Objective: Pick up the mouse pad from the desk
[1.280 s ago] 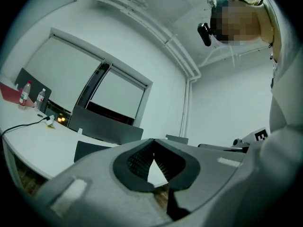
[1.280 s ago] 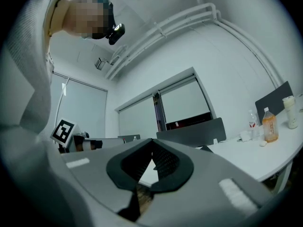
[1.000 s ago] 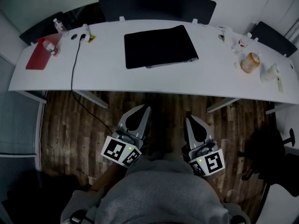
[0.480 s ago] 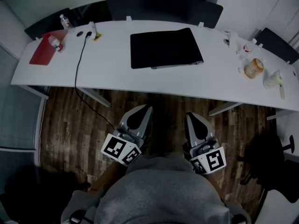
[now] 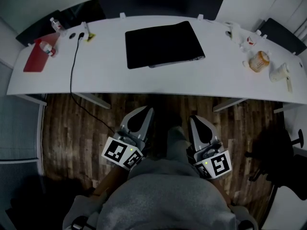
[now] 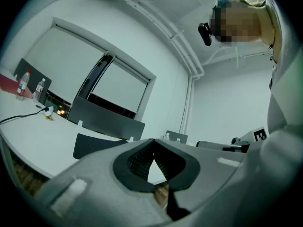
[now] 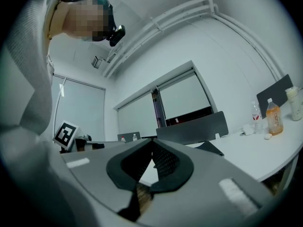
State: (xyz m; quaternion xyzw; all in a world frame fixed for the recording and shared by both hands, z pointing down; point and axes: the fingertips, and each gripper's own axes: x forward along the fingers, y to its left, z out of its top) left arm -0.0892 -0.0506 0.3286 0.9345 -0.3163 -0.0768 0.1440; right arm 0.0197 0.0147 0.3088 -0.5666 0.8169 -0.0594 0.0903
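Note:
A black rectangular mouse pad [image 5: 162, 44] lies flat near the middle of the long white desk [image 5: 110, 78]. It also shows as a dark slab, the mouse pad [image 6: 97, 145], in the left gripper view. Both grippers hang close to the person's body, over the wooden floor and well short of the desk. My left gripper [image 5: 144, 113] is shut with nothing in it, and so is my right gripper [image 5: 195, 121]. In each gripper view the jaws meet at the tip with only desk showing behind them.
A red folder [image 5: 37, 57] with small bottles [image 5: 47, 48] sits at the desk's left end, beside a black cable [image 5: 73, 75] that drops to the floor. An orange bottle [image 5: 258, 61], cups and white items [image 5: 278, 74] lie at the right end. Dark chairs [image 5: 158, 3] stand behind the desk.
The head view has swung slightly, so the desk and pad shift in the picture. Both grippers stay where they were, shut.

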